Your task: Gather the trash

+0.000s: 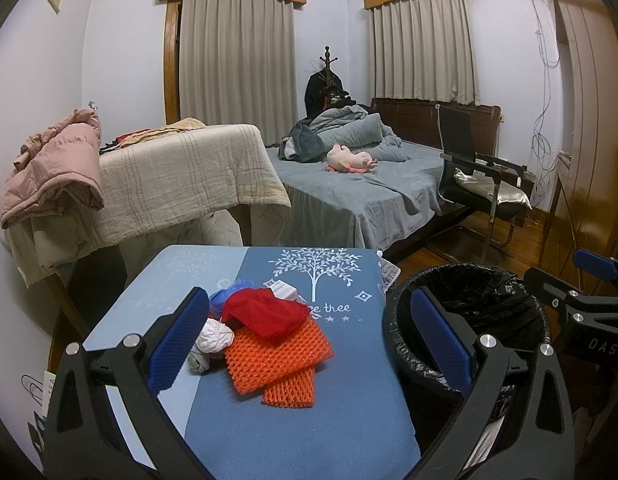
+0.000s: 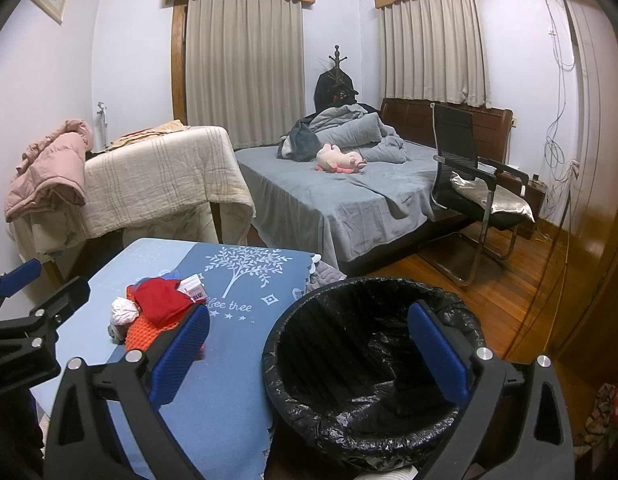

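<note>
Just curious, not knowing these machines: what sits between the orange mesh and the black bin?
Only bare blue cloth separates the orange mesh from the black bin; the left wrist view shows it best.

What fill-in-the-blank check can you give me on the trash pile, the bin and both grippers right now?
1. The red cloth lies on top of the ____ foam netting.
2. The trash bin is lined with a ____ bag.
3. The left gripper and the right gripper are both ____.

Missing words: orange; black; open
</note>
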